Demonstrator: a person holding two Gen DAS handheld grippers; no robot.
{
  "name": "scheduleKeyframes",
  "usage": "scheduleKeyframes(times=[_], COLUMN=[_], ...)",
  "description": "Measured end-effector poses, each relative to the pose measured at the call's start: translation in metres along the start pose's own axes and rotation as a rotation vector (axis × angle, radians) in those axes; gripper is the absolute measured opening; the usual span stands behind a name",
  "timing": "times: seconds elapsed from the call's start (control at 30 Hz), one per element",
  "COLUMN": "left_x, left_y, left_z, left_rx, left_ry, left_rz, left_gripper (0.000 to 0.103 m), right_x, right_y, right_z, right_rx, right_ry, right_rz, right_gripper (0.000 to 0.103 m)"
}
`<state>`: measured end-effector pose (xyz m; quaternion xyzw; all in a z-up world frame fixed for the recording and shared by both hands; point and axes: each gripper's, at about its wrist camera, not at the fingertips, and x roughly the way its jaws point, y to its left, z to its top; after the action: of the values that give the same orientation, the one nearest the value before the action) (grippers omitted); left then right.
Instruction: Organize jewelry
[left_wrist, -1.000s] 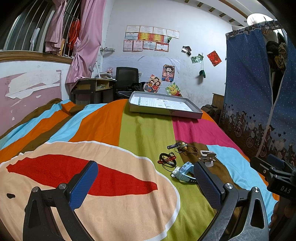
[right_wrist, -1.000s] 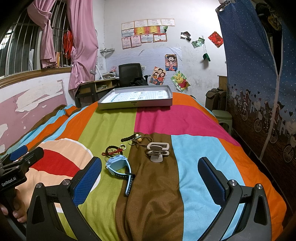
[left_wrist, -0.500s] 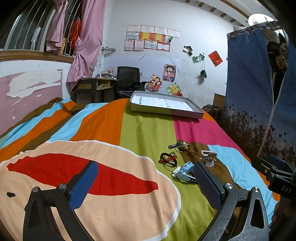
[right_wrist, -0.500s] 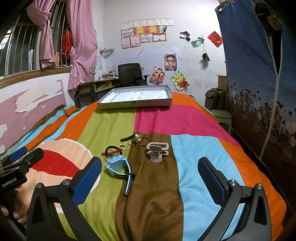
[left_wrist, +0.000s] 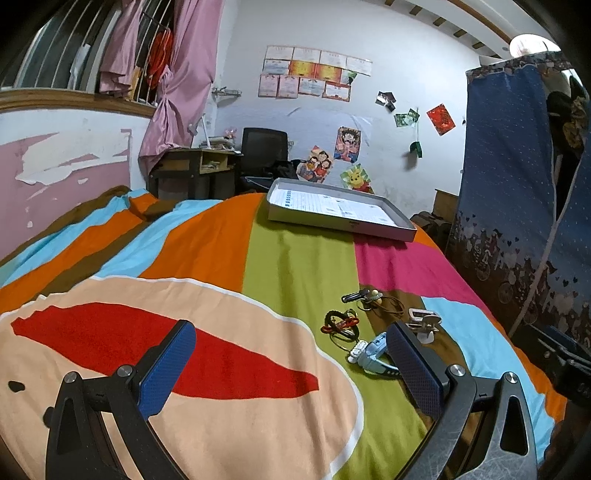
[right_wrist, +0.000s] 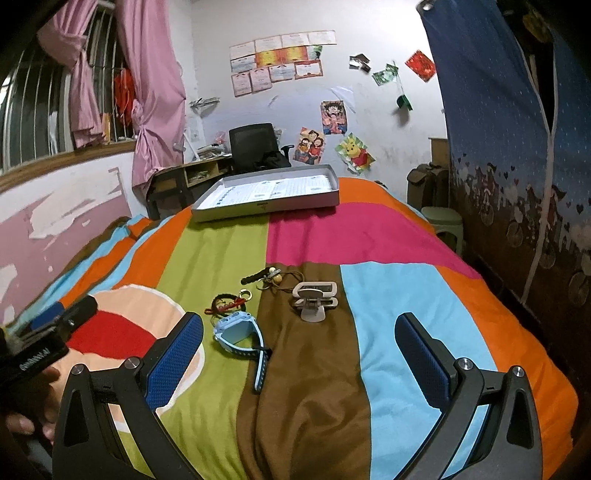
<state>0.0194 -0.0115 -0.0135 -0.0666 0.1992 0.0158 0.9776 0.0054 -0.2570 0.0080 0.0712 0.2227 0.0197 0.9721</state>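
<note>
Jewelry lies in a cluster on the striped bedspread. A light blue watch (right_wrist: 240, 334) is nearest, with a red and black bracelet (right_wrist: 227, 304) behind it, a cord necklace with beads (right_wrist: 275, 278) farther back, and a beige hair clip (right_wrist: 314, 301) to the right. The left wrist view shows the same watch (left_wrist: 371, 356), bracelet (left_wrist: 341, 323), necklace (left_wrist: 373, 297) and clip (left_wrist: 424, 321). A grey shallow box (right_wrist: 267, 194) rests at the far end of the bed. My right gripper (right_wrist: 299, 354) is open just short of the watch. My left gripper (left_wrist: 290, 363) is open, left of the cluster, holding nothing.
A blue fabric wardrobe (right_wrist: 517, 129) lines the right side, with a green stool (right_wrist: 443, 225) beside the bed. A desk and black chair (right_wrist: 255, 147) stand past the far end. The bed's right edge (right_wrist: 535, 332) drops off. A hand (right_wrist: 33, 402) holds the left gripper's handle.
Both views have shifted only slightly. The jewelry has not moved and both grippers stay open.
</note>
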Motion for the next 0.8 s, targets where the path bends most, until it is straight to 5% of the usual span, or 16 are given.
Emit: scheduleKeyframes(times=[0.57,0.8], left_x=[0.075,0.11], left_y=[-0.029,-0.049], left_z=[0.004,-0.012], left_rx=[0.076,0.174], left_ry=[0.187,0.285], left_rz=[-0.201,-0.286], left_gripper=[0.101,0.068], right_x=[0.084,0.152], right_y=[-0.038,-0.041], right_z=[0.026,0.026], right_rx=[-0.05,-0.044], right_ry=[0.227,0.306], right_rz=[0.018,0.085], right_gripper=[0.102,0.102])
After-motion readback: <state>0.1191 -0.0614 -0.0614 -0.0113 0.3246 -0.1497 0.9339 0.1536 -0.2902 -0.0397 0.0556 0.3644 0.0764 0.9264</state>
